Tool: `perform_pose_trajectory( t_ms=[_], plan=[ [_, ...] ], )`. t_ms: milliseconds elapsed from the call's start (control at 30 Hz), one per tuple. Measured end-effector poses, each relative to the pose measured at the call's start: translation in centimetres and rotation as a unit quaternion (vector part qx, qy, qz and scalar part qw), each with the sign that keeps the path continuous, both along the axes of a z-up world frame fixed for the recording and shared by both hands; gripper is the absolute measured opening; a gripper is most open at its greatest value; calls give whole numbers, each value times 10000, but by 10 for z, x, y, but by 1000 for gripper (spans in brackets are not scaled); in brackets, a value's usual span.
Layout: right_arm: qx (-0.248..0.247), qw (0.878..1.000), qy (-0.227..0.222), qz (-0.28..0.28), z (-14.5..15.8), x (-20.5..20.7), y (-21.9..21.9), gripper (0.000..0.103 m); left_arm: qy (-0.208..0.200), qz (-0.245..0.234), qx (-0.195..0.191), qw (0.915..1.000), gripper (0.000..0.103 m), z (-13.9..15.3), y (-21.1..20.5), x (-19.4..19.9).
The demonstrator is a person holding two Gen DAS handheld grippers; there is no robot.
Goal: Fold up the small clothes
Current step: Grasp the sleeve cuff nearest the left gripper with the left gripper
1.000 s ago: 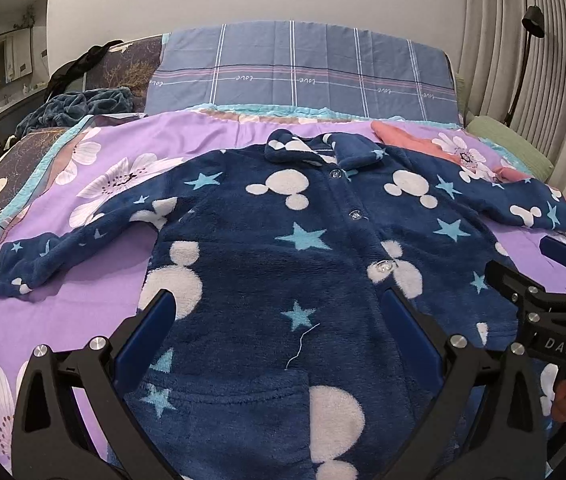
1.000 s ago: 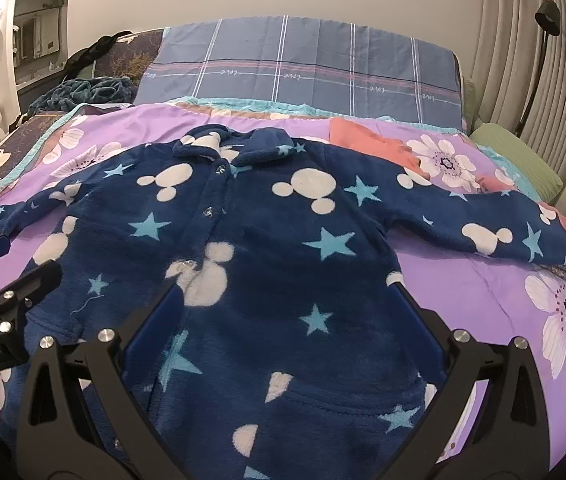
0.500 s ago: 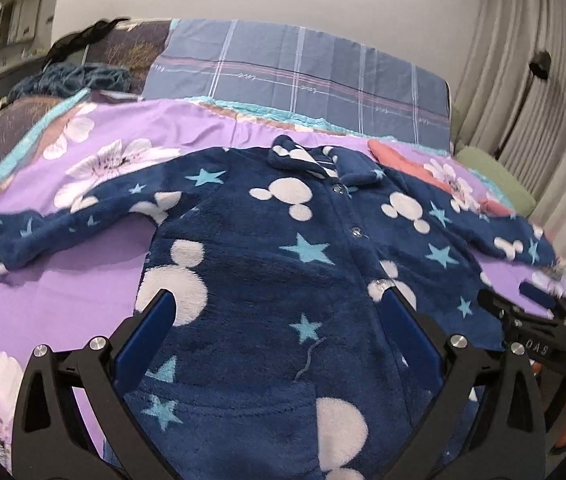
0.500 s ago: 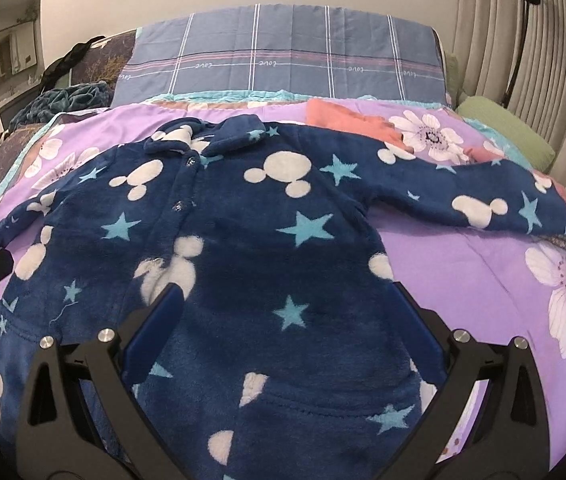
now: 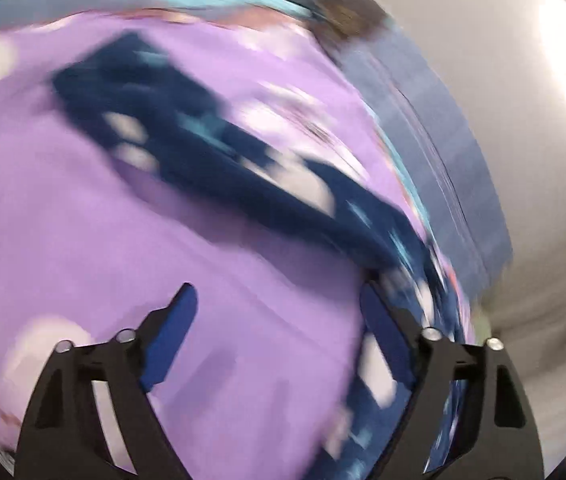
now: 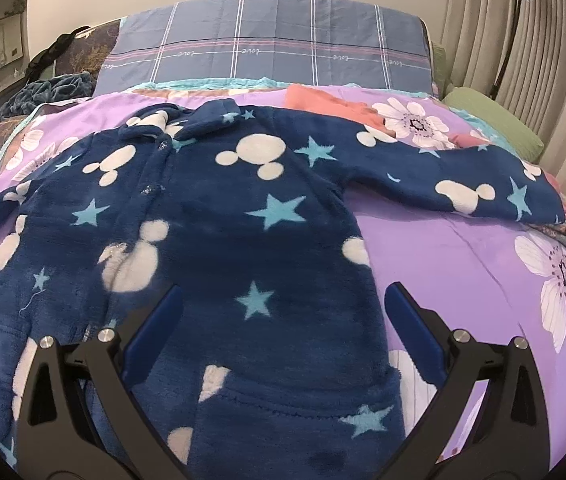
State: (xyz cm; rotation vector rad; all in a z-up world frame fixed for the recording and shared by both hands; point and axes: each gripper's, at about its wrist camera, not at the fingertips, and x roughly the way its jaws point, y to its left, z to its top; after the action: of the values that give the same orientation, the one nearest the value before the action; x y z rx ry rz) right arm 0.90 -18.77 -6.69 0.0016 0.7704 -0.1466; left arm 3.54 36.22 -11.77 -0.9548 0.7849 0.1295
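A navy fleece child's jacket (image 6: 219, 232) with white mouse heads and blue stars lies flat, front up, on the purple flowered bedspread (image 6: 463, 264). Its right sleeve (image 6: 455, 184) stretches out to the right. My right gripper (image 6: 279, 308) is open and empty, above the jacket's lower right part. The left wrist view is badly blurred and tilted. It shows the jacket's left sleeve (image 5: 187, 148) running across the purple bedspread (image 5: 83, 248). My left gripper (image 5: 275, 308) is open and empty over bare bedspread, below the sleeve.
A blue plaid pillow (image 6: 267, 48) lies along the head of the bed. An orange garment (image 6: 327, 104) lies beyond the jacket's right shoulder. A green cushion (image 6: 491, 124) and curtains (image 6: 503, 40) are at the right. Dark clothes (image 6: 51, 88) are heaped at the far left.
My left gripper has swung fast to the left and tilted, from over the jacket's body to near its left sleeve. My right gripper has shifted slightly. It stays open.
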Motion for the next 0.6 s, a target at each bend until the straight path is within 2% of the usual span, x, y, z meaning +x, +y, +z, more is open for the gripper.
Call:
perform_pose_trajectory(
  t_ms=[67, 167, 233, 267, 300, 367, 400, 433, 500, 567, 600],
  plan=[
    [-9, 10000, 10, 6, 0, 0, 0, 101, 77, 440, -341, 9984, 74, -13, 30, 3],
    [-58, 10000, 16, 9, -1, 0, -1, 101, 66, 883, -680, 9937, 74, -29, 58, 13],
    [-80, 10000, 15, -13, -2, -1, -2, 101, 0, 1098, -818, 9906, 73, -34, 70, 20],
    [-94, 9999, 17, -38, -2, -2, -3, 101, -10, 1220, -812, 9892, 68, -33, 75, 25],
    [-106, 9999, 23, -58, -2, -2, -3, 101, 10, 1288, -756, 9888, 63, -33, 80, 31],
    [-137, 9998, 35, -127, -3, -4, -8, 101, 135, 1313, -615, 9893, 20, -33, 86, 45],
    [-143, 9997, 46, -166, -4, -4, -10, 101, 119, 1254, -653, 9899, 11, -33, 87, 52],
    [-139, 9997, 59, -198, -4, -4, -13, 101, 83, 1238, -695, 9898, 9, -32, 87, 56],
    [-108, 9995, 85, -291, -5, -4, -19, 101, -78, 1145, -477, 9922, 8, -14, 79, 64],
    [-85, 9992, 92, -371, -7, -4, -25, 101, -425, 702, 180, 9965, 8, 27, 51, 81],
    [-75, 9992, 97, -393, -7, -3, -27, 101, -547, 483, 347, 9967, 8, 41, 35, 85]
  ],
)
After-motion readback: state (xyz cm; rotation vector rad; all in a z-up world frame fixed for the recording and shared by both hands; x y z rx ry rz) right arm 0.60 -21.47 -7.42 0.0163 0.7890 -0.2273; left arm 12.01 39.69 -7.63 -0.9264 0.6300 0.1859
